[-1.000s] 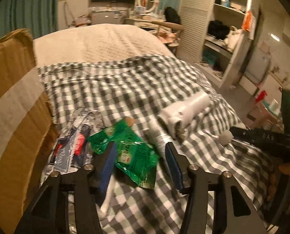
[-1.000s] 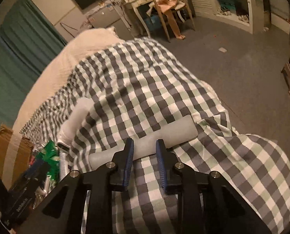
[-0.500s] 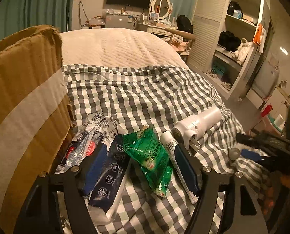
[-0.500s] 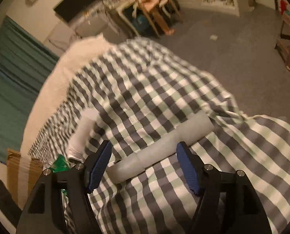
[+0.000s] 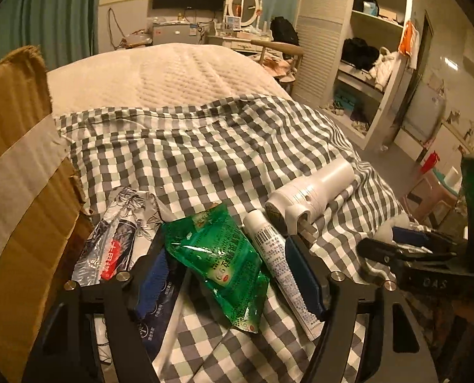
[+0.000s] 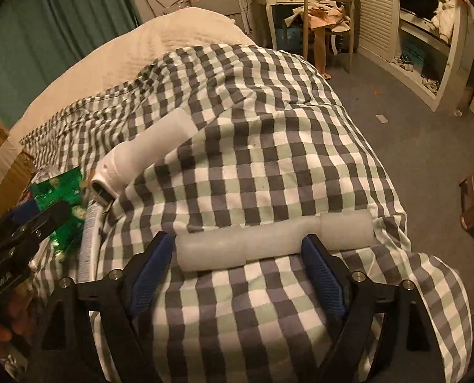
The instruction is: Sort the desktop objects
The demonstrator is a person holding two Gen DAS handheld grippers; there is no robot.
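Both claws are spread apart, holding nothing. The left claw [image 5: 233, 274] hovers over a green packet [image 5: 218, 261] on the checked blanket [image 5: 205, 153], with a white tube [image 5: 278, 258] just beside it, a white bottle [image 5: 310, 194] beyond and a cardboard box [image 5: 17, 191] at left. The right claw [image 6: 237, 268] straddles a frosted cylinder [image 6: 269, 239] lying crosswise on the bed.

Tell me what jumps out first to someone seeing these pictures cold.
The bright green packet grabs the eye, lying on the checked blanket between the open left claw's fingers, with a white tube beside it. In the right wrist view, a frosted white cylinder lies crosswise between the open right claw's fingers. A cardboard box stands at far left.
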